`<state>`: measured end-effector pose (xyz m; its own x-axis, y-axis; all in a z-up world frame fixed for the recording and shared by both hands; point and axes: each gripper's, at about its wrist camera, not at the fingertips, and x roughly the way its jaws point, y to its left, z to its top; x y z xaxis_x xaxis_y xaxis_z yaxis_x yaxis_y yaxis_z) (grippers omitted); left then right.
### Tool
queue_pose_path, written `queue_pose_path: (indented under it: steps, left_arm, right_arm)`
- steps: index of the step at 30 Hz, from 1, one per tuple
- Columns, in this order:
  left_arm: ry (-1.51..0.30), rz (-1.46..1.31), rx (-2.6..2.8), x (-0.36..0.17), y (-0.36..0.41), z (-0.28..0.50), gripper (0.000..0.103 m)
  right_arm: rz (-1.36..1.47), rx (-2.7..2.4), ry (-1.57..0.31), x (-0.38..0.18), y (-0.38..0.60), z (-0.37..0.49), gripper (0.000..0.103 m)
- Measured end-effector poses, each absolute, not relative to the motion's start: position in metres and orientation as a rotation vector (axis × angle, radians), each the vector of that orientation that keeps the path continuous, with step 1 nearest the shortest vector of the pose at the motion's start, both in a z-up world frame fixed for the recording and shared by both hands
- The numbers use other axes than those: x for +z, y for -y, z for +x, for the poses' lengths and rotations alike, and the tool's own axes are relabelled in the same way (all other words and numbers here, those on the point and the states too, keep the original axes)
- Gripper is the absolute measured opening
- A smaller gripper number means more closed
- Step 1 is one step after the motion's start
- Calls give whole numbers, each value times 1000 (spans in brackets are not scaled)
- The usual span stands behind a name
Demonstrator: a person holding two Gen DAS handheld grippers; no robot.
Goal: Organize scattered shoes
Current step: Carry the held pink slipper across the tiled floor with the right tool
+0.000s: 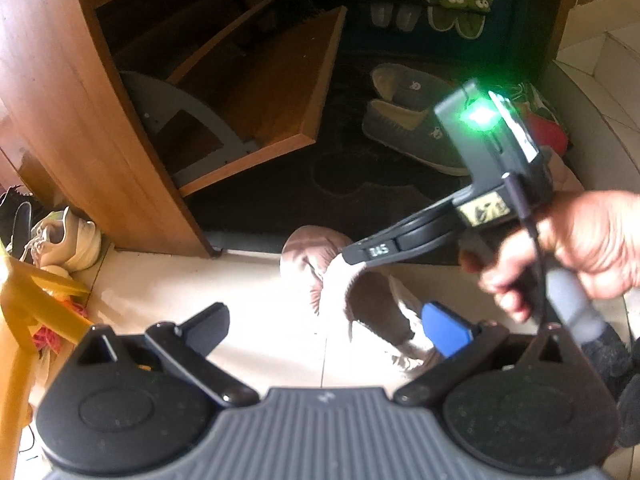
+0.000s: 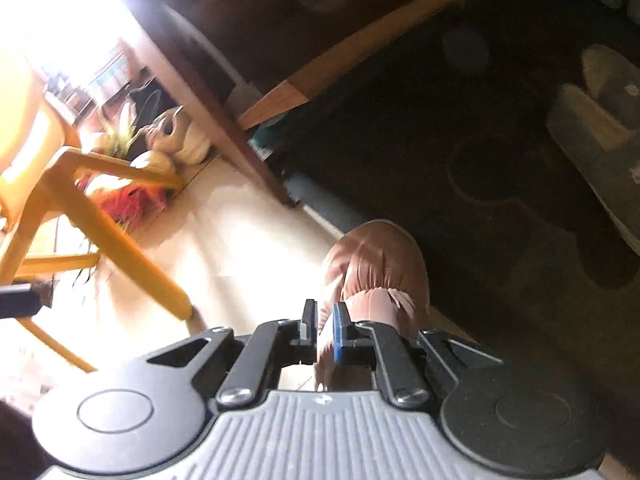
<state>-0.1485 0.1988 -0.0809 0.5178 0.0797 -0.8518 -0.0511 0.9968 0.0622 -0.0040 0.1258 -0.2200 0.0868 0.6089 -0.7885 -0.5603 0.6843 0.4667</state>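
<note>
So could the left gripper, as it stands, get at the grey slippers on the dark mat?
Probably not directly. The left gripper is open, but the right gripper, shut on the pink fringed boot, and the hand holding it lie across the path to the grey slippers on the dark mat.

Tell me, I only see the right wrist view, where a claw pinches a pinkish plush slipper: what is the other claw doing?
Observer: The left claw is open, gripping nothing.
Operator: Any shoes already put away?
Observer: A pair of green frog-faced slippers hangs at the back.
Operator: Who moves my claw?
Observer: A person's bare hand holds the right claw, which is clamped on the pinkish plush slipper.
</note>
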Motion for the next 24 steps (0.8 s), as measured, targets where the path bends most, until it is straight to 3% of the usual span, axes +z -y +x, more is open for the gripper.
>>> queue_pose_path:
  steps: [3, 8, 11, 24]
  left_arm:
    - [-1021, 33, 90, -82, -200, -147, 103]
    - [-991, 75, 115, -86, -208, -138, 103]
    - [-983, 45, 135, -93, -218, -128, 103]
    - [-1071, 174, 3, -136, -219, -124, 103]
  right_arm:
    - [187, 790, -1243, -233, -110, -8, 21]
    - [178, 707, -1221, -247, -110, -24, 26]
    - [222, 645, -1211, -256, -111, -29, 39]
    - [283, 576, -1255, -290, -132, -10, 40]
